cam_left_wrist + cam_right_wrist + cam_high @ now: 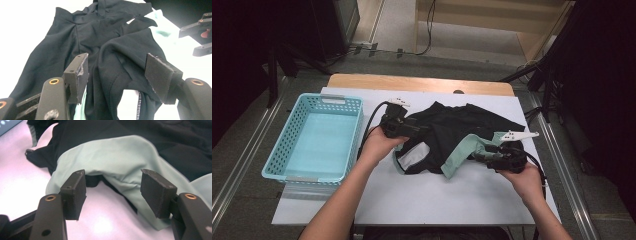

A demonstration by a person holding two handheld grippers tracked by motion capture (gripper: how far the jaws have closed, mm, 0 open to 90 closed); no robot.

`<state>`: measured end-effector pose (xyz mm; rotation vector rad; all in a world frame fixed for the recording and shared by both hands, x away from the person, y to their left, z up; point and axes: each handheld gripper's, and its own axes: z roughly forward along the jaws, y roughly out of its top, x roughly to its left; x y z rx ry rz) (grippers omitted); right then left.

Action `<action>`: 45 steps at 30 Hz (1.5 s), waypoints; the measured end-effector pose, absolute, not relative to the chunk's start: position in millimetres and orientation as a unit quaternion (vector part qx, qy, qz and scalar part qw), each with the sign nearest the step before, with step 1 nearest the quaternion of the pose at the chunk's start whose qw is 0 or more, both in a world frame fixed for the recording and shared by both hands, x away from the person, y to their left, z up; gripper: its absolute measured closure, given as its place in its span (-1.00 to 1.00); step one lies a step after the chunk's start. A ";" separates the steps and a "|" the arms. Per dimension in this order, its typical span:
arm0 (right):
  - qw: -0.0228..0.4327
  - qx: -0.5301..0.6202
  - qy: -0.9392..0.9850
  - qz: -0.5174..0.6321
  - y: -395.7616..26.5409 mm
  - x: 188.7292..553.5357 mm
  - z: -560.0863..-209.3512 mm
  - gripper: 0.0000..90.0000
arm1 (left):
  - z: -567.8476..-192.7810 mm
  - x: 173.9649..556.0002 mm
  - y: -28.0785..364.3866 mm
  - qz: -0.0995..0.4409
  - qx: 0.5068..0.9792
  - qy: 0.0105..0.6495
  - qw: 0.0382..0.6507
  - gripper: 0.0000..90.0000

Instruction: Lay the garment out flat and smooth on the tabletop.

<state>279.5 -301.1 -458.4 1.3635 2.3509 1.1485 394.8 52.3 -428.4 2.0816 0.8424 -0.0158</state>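
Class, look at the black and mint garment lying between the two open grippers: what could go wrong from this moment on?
1. The left gripper stands open with a bunched fold of the black and mint garment between its pads; closing now might catch several layers at once.
2. A zipper lies right by those pads and could snag.
3. The right gripper stands open at the mint panel; a shallow bite on that edge might slip.
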 end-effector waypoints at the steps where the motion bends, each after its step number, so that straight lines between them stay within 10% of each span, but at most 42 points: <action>1: 0.095 0.460 0.794 0.386 -300.4 277.9 -459.1 -0.21 | -428.3 394.1 53.0 -0.006 0.835 0.338 0.433 -0.17; 45: 0.068 0.433 0.806 0.398 -276.9 258.0 -490.0 -0.11 | -430.2 357.4 71.5 0.023 0.842 0.320 0.434 -0.18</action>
